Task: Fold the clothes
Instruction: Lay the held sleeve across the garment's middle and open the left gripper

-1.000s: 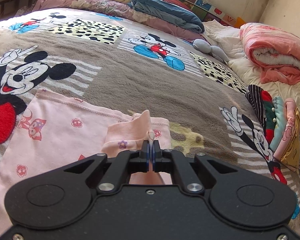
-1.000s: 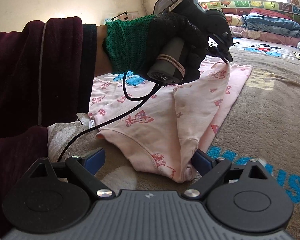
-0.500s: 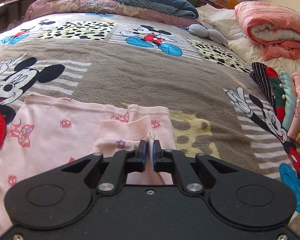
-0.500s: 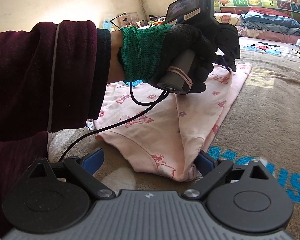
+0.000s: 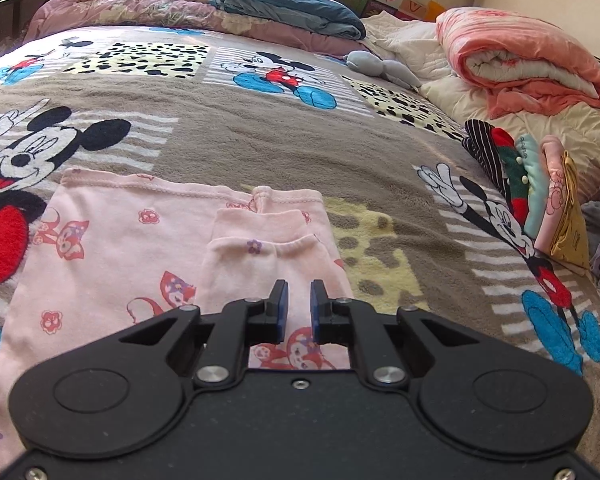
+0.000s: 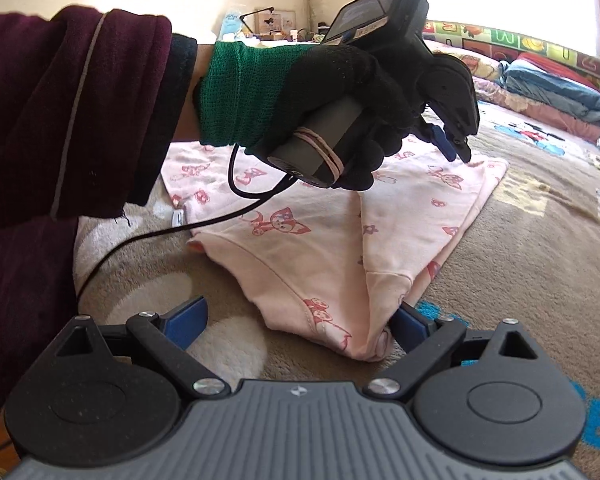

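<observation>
Pale pink printed cotton garment (image 5: 112, 248) lying half-folded on the grey cartoon-print bed blanket (image 5: 260, 136). Left hand-held gripper (image 5: 297, 303) slightly apart, empty, above the sleeve. Right hand-held gripper (image 6: 296, 320) spread wide at the near fold.

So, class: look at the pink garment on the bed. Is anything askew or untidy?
Mostly tidy. The pink garment lies flat on the blanket, sleeve folded onto it. Its near corner is bunched into a lump beside the open right gripper. The left gripper is open above the sleeve, holding nothing.
</observation>
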A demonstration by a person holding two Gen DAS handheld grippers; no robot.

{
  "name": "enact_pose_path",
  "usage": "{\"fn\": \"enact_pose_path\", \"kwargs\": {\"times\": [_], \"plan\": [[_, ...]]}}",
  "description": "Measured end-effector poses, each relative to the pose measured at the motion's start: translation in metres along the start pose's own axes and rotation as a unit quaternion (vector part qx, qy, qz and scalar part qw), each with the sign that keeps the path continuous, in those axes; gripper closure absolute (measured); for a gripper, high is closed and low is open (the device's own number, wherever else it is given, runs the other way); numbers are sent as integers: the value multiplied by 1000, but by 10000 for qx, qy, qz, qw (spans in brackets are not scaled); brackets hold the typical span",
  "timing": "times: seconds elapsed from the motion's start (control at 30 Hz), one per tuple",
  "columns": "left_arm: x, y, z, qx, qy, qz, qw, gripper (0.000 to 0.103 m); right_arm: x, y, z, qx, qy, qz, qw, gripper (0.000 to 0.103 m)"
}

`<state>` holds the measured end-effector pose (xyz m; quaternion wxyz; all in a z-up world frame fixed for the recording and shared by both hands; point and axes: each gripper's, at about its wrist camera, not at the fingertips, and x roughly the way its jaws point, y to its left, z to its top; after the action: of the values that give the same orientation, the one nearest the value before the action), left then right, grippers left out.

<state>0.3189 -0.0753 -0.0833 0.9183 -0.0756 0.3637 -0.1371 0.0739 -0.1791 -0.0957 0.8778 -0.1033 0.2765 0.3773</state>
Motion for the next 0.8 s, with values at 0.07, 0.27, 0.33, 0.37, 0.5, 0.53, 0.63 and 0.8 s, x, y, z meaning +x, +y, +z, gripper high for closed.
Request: {"fn": "enact_pose_path", "kwargs": {"times": [0.07,0.27,0.33,0.37,0.5,0.53,0.63,0.8], "plan": [[0,-7,-4,166,43,-13,9999,96,0,5,0,-201,30,-85,9998,8],[5,-18,-3,396,160,-20,9991,96,5,17,1,-696,130,-290,9971,8],[8,-19,-1,409,228,-24,9989,96,5,19,0,-728,149,-305,9968,8],[9,-19,1,406,229,3,9989,96,5,19,0,-736,158,-308,9967,8],[13,-18,11,150,265,5,9995,93,5,16,1,-583,145,-247,9979,8],[15,-19,14,138,295,12,9995,90,5,16,1,-556,143,-237,9981,8],[23,-29,18,382,351,314,9982,78,4,17,-2,-520,121,-225,9983,8],[30,-38,18,597,328,512,9964,96,3,15,-4,-474,96,-189,9986,8]]}}
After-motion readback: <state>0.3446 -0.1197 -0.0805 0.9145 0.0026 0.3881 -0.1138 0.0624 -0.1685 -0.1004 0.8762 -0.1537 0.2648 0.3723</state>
